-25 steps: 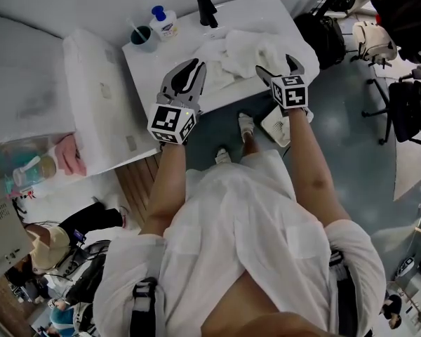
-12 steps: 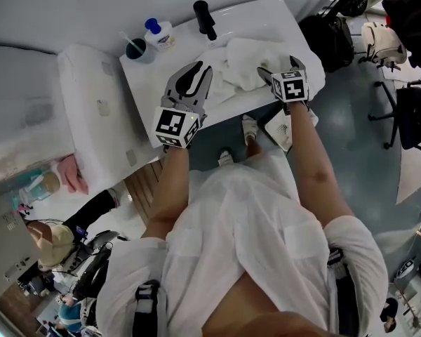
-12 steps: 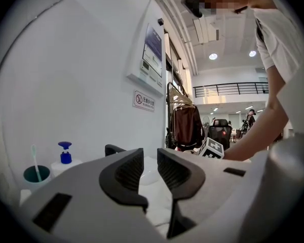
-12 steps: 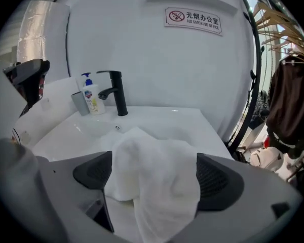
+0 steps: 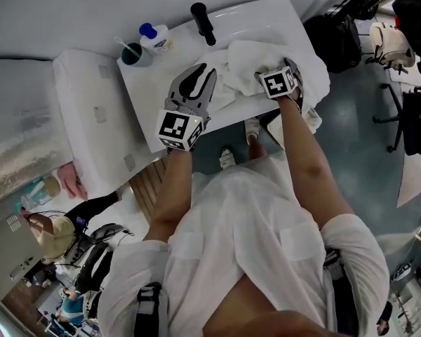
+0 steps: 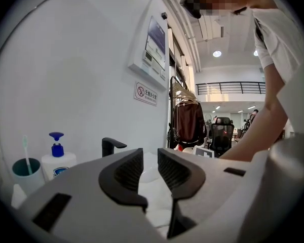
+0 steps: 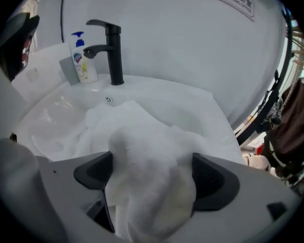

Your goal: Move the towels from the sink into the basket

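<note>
White towels [image 5: 245, 58] lie heaped in the white sink [image 5: 266, 16], spilling toward its right front rim. My right gripper [image 5: 275, 71] points steeply down into the heap. Its jaws have just been opening and now stand wide, with a thick fold of towel [image 7: 137, 130] bulging between them in the right gripper view [image 7: 152, 175]. My left gripper [image 5: 205, 70] hovers over the sink's front left edge, roughly level. Only a narrow gap shows between its pads [image 6: 150, 158], and nothing is in it. The white basket [image 5: 312, 120] on the floor is mostly hidden behind my right forearm.
A black faucet [image 5: 202, 21] stands at the back of the sink. Left of it are a soap pump bottle [image 5: 154, 37] and a dark cup with a toothbrush [image 5: 132, 53]. A white appliance [image 5: 91, 118] adjoins the counter's left side. Office chairs and bags stand at the right.
Both grippers have moved forward over the sink. The right one has dropped and tilted down onto the towel heap, so that a fold now lies between its jaws.
</note>
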Demonstrator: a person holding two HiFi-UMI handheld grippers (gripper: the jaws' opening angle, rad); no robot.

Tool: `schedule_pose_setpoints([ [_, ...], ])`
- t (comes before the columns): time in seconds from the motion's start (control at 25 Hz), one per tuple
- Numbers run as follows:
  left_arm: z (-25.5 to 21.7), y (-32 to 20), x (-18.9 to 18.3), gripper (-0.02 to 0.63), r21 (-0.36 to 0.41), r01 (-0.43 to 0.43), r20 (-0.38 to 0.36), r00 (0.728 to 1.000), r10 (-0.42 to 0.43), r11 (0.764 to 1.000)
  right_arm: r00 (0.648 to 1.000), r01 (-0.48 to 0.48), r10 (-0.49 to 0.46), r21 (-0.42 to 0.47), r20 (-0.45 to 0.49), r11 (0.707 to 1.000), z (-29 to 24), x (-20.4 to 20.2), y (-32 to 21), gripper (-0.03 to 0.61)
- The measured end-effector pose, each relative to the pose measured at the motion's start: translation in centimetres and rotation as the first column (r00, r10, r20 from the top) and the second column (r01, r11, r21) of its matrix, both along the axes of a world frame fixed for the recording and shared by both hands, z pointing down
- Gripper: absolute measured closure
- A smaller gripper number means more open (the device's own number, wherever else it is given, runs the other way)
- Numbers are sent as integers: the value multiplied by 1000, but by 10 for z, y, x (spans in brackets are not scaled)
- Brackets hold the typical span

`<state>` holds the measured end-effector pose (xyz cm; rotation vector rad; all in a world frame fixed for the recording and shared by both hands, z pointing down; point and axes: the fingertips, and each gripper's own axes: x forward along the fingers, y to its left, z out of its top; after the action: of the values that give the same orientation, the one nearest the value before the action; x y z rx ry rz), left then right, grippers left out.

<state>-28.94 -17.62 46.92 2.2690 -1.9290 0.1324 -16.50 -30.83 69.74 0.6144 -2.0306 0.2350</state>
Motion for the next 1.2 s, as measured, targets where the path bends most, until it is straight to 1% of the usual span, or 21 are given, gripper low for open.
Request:
schedule_pose_setpoints([
  [0.08, 3, -2, 0, 531, -8, 4, -1, 1000, -4, 1000, 998, 12, -11, 7, -66, 1000, 10, 4, -3, 97],
  [0.2, 8, -5, -1, 529, -13, 8, -4, 1000, -8, 1000, 993, 28, -25, 27, -113, 999, 18, 5, -5, 105],
  [0.24, 9, -5, -1, 530, -14, 8, -5, 1000, -8, 1000, 991, 37, -32, 39, -132, 999, 19, 6, -5, 150],
  [0.28, 10, -6, -1, 529, -16, 9, -5, 1000, -9, 1000, 987, 48, -40, 54, -153, 997, 19, 8, -5, 330],
  [0.32, 11, -6, 0, 529, -17, 9, -5, 1000, -9, 1000, 984, 60, -48, 67, -170, 996, 19, 10, -6, 462],
  [0.36, 11, -7, 1, 529, -18, 9, -6, 1000, -9, 1000, 983, 68, -54, 76, -175, 995, 19, 11, -6, 483],
  [0.44, 12, -8, 2, 529, -19, 10, -7, 1000, -10, 1000, 987, 69, -56, 83, -148, 994, 15, 12, -6, 493],
  [0.56, 11, -8, 5, 529, -18, 8, -7, 1000, -8, 1000, 996, 48, -42, 91, -73, 995, 1, 12, -4, 503],
  [0.76, 2, -7, 11, 529, 0, -4, -1, 1000, 4, 1000, 1000, 8, -11, 156, 23, 988, -27, 18, -2, 509],
  [0.96, -10, -2, 17, 529, 24, -21, 7, 1000, 21, 999, 994, -37, 11, 231, 112, 972, -63, 22, -1, 509],
  [1.2, -28, 17, 24, 530, 52, -23, 22, 1000, 21, 998, 977, -99, 34, 305, 213, 947, -111, 34, 5, 509],
])
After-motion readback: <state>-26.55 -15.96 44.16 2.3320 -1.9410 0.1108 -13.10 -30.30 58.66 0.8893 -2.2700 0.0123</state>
